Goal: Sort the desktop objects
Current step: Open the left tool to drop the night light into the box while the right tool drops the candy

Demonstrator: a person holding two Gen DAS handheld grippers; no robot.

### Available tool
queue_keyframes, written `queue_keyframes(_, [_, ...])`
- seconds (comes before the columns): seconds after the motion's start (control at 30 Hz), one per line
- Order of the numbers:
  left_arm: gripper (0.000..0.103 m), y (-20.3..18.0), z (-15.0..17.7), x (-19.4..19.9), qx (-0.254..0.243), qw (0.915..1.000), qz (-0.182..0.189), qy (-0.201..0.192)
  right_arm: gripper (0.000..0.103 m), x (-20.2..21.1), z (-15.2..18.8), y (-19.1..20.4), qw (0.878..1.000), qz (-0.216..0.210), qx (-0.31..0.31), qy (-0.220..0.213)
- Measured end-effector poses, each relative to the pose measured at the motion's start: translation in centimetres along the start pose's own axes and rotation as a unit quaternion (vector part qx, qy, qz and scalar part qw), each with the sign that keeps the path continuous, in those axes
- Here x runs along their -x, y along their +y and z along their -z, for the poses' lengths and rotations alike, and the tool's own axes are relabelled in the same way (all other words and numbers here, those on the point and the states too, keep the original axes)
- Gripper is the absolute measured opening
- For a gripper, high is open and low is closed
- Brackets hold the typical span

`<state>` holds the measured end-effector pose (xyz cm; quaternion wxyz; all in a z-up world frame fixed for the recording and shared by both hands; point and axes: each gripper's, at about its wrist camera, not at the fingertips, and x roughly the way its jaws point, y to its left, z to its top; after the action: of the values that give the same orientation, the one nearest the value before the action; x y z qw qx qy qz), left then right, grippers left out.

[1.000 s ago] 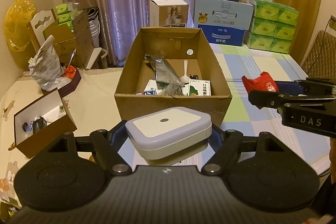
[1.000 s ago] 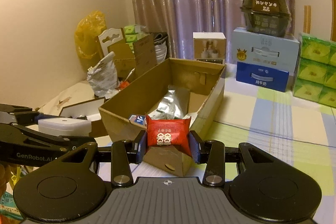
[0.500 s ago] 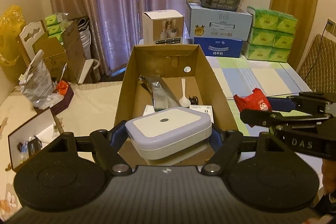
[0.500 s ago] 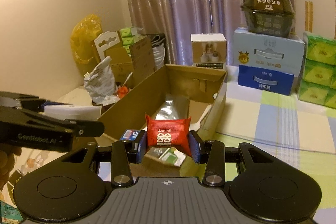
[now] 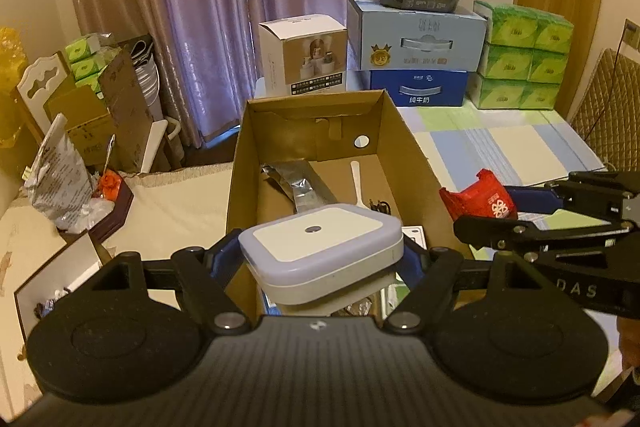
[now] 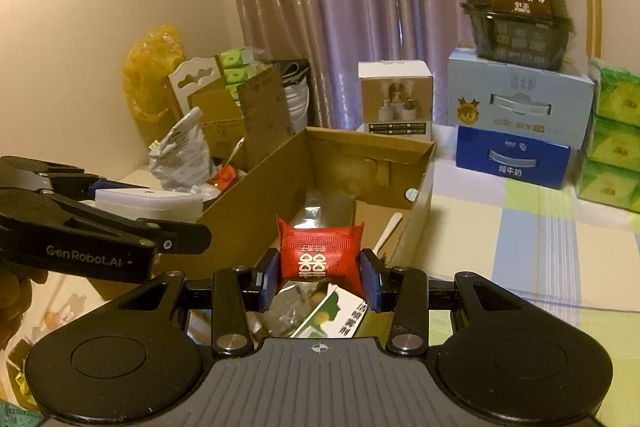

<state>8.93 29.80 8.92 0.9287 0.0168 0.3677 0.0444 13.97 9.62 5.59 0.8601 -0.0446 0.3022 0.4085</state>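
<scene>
Both jaws were pressed onto cargo: the left gripper (image 5: 320, 259) pinched a flat, rounded-square white plastic device with a pale lilac rim (image 5: 322, 247) at lower centre of its view, and the right gripper (image 6: 320, 277) squeezed a small red foil sweet packet with white printed characters (image 6: 320, 257) by its 2 short sides.

Each load hung above the near end of the open brown cardboard box (image 5: 404, 135), which filled the middle of both frames and already held a crumpled silver foil pouch (image 5: 300, 179) and a white plastic spoon (image 5: 357, 183), plus some printed packets (partly hidden under the device).

To finish this step well, I judged each gripper should sit clearly inside the box walls and low before letting go, so nothing bounces off the rim. The device looked rigid and heavier, so lowering it flat onto a bare patch seemed wise; the packet was light and soft and could drop from slightly higher. Releasing 1 at a time would keep the 2 tools, close beside each other, from knocking together.
</scene>
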Motion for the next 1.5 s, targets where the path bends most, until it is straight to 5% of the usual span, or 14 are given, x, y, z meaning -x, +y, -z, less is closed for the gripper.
queue_keyframes(0.83, [0.075, 2.6, -4.0, -8.4, 0.001, 0.9996, 0.007, 0.026, 0.04, -7.6, -5.1, -2.8, 0.999, 0.02, 0.021, 0.03])
queue_keyframes(0.93, [0.083, 2.8, -4.3, -9.4, 0.008, 0.9994, 0.012, 0.033, 0.04, -8.0, -5.2, -3.2, 0.999, 0.022, 0.021, 0.032])
queue_keyframes(1.5, [0.083, 3.0, -4.1, -9.0, -0.01, 0.9996, -0.003, 0.027, 0.04, -9.2, -5.4, -4.0, 0.999, 0.022, 0.011, 0.039])
